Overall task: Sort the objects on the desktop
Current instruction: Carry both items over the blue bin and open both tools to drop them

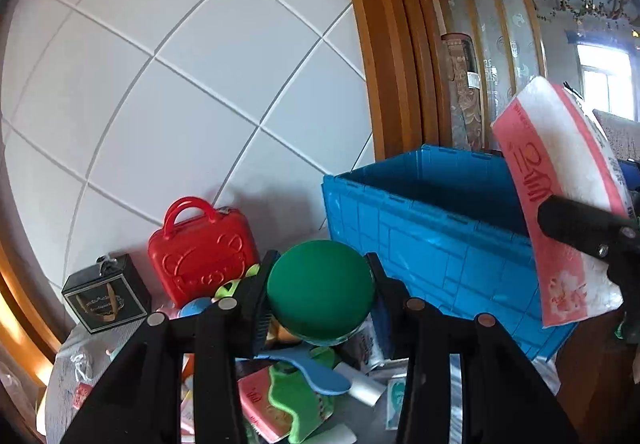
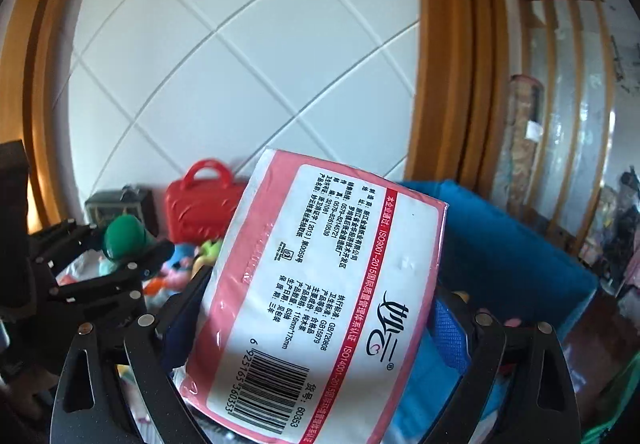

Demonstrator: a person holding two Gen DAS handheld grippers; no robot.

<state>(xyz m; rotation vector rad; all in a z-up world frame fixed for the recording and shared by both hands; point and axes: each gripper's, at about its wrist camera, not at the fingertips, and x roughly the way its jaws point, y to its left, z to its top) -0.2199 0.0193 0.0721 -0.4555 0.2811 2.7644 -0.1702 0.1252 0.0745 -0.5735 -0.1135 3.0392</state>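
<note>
**Asker:** So, what does each hand-held gripper carry?

**Describer:** Seen from the left wrist, the left gripper [image 1: 320,296] is clenched on a green round-topped object [image 1: 320,294], possibly a lidded jar; both black fingers [image 1: 256,304] press its sides. It hangs in the air above the cluttered desk [image 1: 64,376]. The right gripper [image 2: 316,308] grasps a pack of tissues [image 2: 316,284] in pink and white wrapping, label and barcode facing its camera. The pack is lifted and tilted, and the gripper's fingers sit against both of its long sides.

**Asker:** Where is the pack relative to the other things?

**Describer:** From the left wrist it shows at the right, raised by the near right end of a blue plastic crate [image 1: 432,228], overlapping the crate's rim in that view. The crate stands at the back right of the desk, open at the top.

**Asker:** What else lies there?

**Describer:** At the back left, against the white tiled wall [image 1: 180,64], a red toy suitcase [image 1: 204,260] stands upright with a small black gift box [image 1: 106,292] just beside it. Below the left gripper lies a mixed heap: a blue shoe insole [image 1: 312,368], something green, and small packets.
</note>
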